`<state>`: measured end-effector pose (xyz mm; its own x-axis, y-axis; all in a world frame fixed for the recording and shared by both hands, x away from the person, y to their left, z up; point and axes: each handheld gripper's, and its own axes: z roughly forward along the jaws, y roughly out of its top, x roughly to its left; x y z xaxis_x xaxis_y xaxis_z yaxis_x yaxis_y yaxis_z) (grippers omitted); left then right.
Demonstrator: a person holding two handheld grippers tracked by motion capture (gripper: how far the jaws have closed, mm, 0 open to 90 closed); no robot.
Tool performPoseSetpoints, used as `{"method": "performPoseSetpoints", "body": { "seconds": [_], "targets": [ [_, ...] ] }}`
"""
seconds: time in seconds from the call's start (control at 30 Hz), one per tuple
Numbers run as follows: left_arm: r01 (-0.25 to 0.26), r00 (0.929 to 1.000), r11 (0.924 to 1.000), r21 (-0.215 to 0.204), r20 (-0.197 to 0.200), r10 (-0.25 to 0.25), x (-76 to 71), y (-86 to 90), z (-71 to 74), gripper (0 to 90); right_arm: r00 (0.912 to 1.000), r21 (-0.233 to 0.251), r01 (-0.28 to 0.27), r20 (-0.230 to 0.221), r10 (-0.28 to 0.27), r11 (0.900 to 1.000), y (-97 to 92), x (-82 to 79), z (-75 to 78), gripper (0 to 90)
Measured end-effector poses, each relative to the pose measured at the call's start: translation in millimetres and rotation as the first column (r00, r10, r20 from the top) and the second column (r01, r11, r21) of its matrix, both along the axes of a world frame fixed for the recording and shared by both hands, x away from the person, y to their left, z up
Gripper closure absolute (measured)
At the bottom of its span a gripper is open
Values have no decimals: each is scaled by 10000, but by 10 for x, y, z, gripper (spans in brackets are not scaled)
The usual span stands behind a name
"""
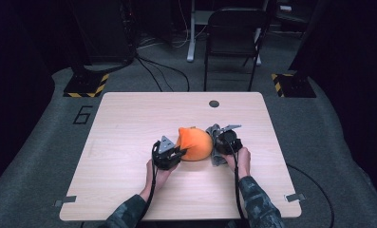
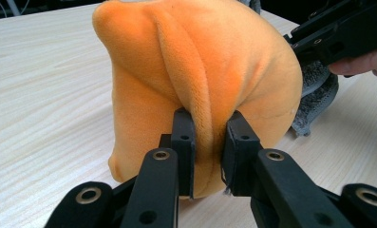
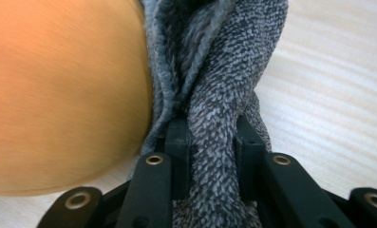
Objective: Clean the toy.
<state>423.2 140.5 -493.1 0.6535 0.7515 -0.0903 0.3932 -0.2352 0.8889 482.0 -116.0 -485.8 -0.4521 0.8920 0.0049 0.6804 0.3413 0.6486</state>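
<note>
- The left gripper (image 2: 208, 142) pinches a raised fold of the orange plush cushion (image 2: 214, 71).
- Cushion sits on the pale wooden table (image 2: 39, 95).
- Grey knitted cloth (image 2: 314, 102) pokes out behind it, under the other gripper (image 2: 338, 35).

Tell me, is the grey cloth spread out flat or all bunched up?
Bunched up. The grey cloth is gathered into a thick twisted fold, pinched in the right gripper, and it lies against the orange plush.
</note>
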Motion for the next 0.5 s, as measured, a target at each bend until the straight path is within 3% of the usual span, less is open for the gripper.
{"method": "performPoseSetpoints", "body": {
  "seconds": [0.13,0.27,0.4,0.5],
  "targets": [
    [-5,10000,10000,57,64,5,5,7,0,765,9993,202,105,355,-112,9997,-38,-15,102,731],
    [52,9999,9999,119,93,-53,3,3,0,763,9945,712,48,1040,-122,9975,-79,-85,347,731],
    [55,10000,9999,111,58,-55,1,2,1,763,9855,1438,-500,1680,254,9883,-47,-167,596,730],
    [43,9999,9999,148,122,-45,-3,-1,3,763,9753,1590,-1153,2051,814,9805,102,-256,744,729]
  ]
}}
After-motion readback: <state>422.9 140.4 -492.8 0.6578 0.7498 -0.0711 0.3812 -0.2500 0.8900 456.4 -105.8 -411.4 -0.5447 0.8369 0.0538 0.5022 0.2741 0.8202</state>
